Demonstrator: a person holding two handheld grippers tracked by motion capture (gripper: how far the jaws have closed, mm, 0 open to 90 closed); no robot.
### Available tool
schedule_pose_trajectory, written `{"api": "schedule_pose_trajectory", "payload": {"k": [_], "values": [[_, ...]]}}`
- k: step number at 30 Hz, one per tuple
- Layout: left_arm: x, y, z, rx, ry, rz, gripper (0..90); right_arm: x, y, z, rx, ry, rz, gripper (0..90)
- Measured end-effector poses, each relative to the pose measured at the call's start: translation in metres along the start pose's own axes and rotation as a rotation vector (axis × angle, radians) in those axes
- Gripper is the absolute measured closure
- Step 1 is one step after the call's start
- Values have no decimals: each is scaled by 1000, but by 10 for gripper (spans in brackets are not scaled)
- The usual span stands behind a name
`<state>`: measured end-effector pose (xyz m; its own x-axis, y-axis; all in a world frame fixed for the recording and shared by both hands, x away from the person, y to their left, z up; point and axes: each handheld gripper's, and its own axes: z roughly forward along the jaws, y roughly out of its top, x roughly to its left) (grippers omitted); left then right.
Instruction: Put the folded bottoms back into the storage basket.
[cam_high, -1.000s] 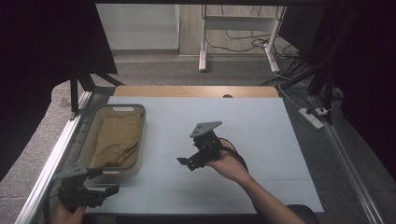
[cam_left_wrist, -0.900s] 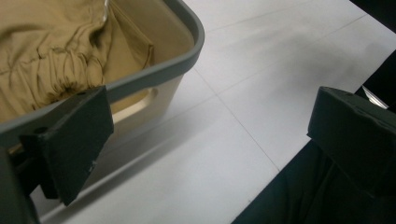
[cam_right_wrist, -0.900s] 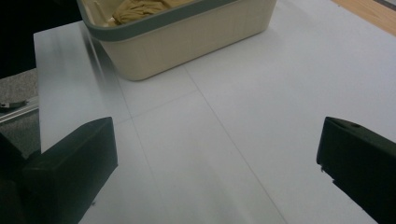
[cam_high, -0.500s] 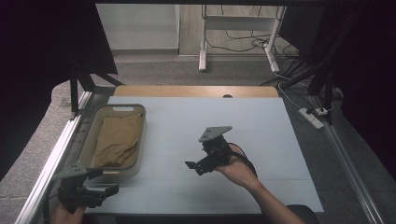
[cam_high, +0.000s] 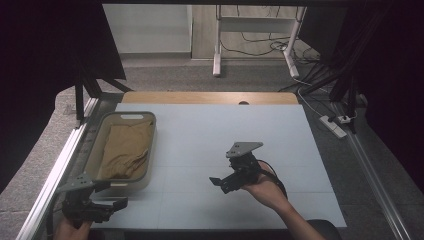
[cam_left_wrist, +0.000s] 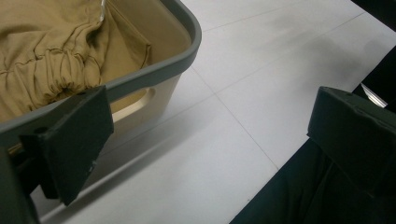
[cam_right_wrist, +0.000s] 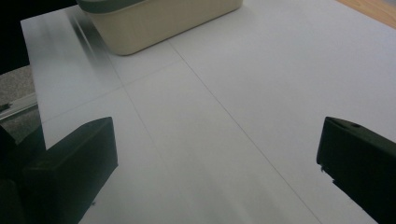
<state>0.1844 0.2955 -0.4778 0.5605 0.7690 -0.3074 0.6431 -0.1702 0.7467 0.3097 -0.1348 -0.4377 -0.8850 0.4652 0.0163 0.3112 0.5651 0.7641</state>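
A beige bin with a grey rim (cam_high: 151, 145) stands at the left of the white table and holds a crumpled tan cloth (cam_high: 124, 150). My left gripper (cam_high: 116, 205) hovers open at the table's front left corner, just in front of the bin. In the left gripper view the bin's near corner (cam_left_wrist: 187, 51) and the tan cloth (cam_left_wrist: 51, 51) lie behind the left jaw, with nothing between the jaws. My right gripper (cam_high: 220, 183) is open over the table's middle front, pointing left toward the bin (cam_right_wrist: 159, 18), nothing held.
The white table top (cam_high: 210, 130) has a wooden strip along its far edge (cam_high: 210, 97). An aluminium rail (cam_high: 60, 165) runs along the left side. Beyond the table are a metal stand's legs (cam_high: 252, 45), and a power strip (cam_high: 332, 126) on the floor at right.
My right gripper has drifted right and toward the front of the table. The left gripper has barely moved.
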Motion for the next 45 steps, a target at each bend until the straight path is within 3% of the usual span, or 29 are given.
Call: {"api": "schedule_pose_trajectory", "payload": {"k": [12, 25, 45], "values": [[1, 0, 0, -7, -9, -1, 21, -3, -21, -22, -3, -41, 42, 0], [0, 0, -1, -8, -13, 1, 18, 4, -41, -40, 19, -86, 37, 0], [0, 0, 1, 4, -8, 6, 18, -8, -77, -78, 16, -171, 136, 0]]}}
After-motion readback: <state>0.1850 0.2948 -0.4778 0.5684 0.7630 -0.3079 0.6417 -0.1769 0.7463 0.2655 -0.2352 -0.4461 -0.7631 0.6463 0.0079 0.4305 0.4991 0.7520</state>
